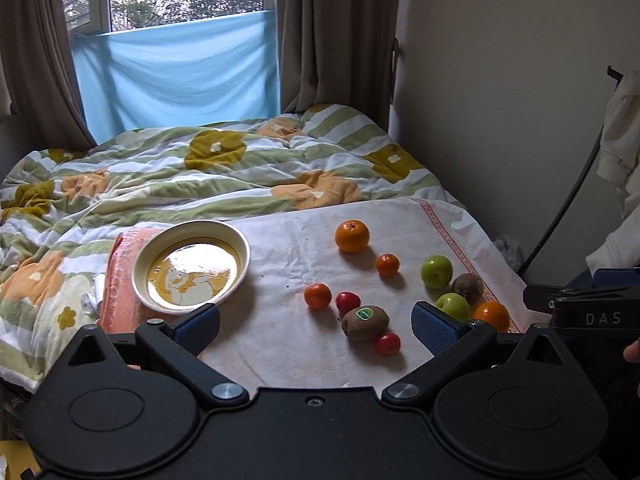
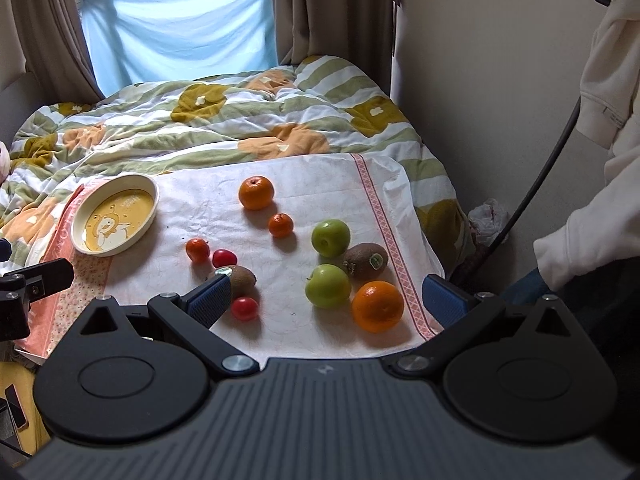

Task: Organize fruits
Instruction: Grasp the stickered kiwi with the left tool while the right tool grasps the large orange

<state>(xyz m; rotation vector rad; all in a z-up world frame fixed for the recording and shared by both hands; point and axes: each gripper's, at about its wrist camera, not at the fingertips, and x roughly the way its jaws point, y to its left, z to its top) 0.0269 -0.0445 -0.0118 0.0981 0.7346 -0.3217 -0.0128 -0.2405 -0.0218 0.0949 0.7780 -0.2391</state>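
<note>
Fruit lies loose on a white cloth (image 1: 288,252) (image 2: 208,208): a large orange (image 1: 352,235) (image 2: 256,192), small mandarins (image 1: 387,265) (image 2: 280,225), two green apples (image 1: 436,271) (image 2: 330,237), two kiwis (image 1: 365,322) (image 2: 366,261), red tomatoes (image 1: 387,343) (image 2: 245,308) and a second orange (image 1: 491,315) (image 2: 377,305). A cream bowl (image 1: 240,240) (image 2: 154,196) with a yellow cartoon bottom sits left, holding no fruit. My left gripper (image 1: 316,326) is open above the cloth's near edge. My right gripper (image 2: 328,300) is open, with the near apple and orange between its fingers' line, untouched.
The cloth lies on a bed with a striped flower quilt (image 1: 160,176) (image 2: 180,120). A wall runs along the right, curtains and a window stand behind. A person's white sleeve (image 2: 592,224) and a black cable (image 2: 548,160) hang at the right.
</note>
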